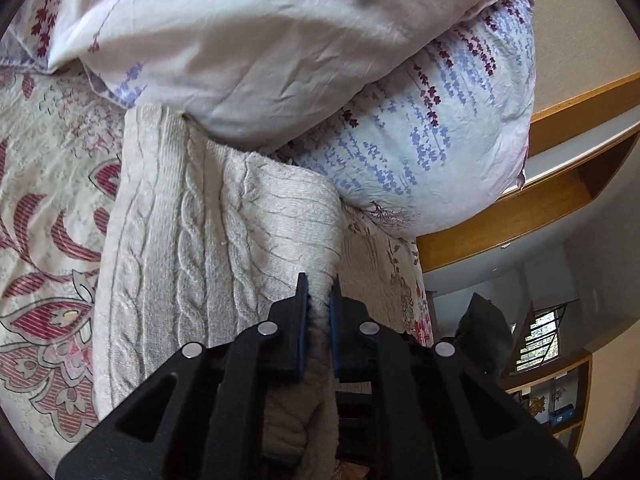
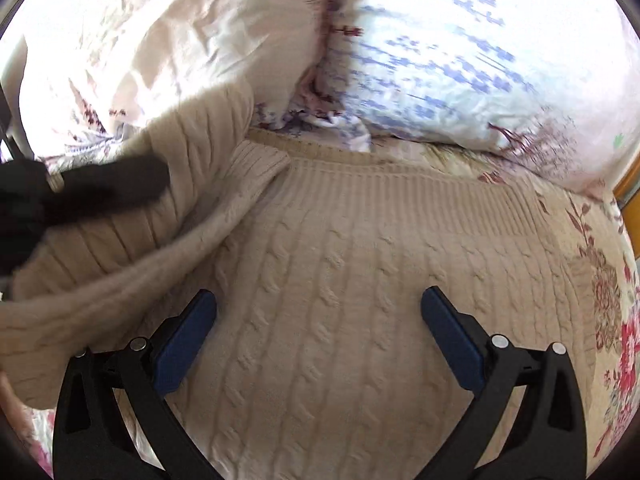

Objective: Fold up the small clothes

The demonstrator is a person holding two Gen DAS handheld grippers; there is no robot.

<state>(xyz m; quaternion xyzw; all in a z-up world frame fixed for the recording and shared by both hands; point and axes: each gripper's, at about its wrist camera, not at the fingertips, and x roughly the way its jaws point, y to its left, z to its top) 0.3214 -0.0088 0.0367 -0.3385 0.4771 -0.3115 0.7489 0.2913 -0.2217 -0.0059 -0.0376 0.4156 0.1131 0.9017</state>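
Note:
A cream cable-knit sweater [image 2: 340, 280] lies on a floral bedspread [image 1: 44, 200]. My left gripper [image 1: 319, 292] is shut on a bunched fold of the sweater [image 1: 224, 232] and holds that part up off the bed. In the right wrist view the left gripper [image 2: 80, 192] shows as a blurred black shape at the left, lifting the sweater's side. My right gripper [image 2: 318, 304] is open and empty, its blue pads [image 2: 184, 340] spread just above the sweater's body. The ribbed hem [image 2: 400, 188] lies at the far side.
Two pillows, one pale [image 1: 240, 32] and one with blue flower print [image 1: 432, 128], lie against the sweater's far edge. A wooden headboard or shelf [image 1: 520, 216] stands to the right. The bed edge [image 1: 420, 312] drops off on the right.

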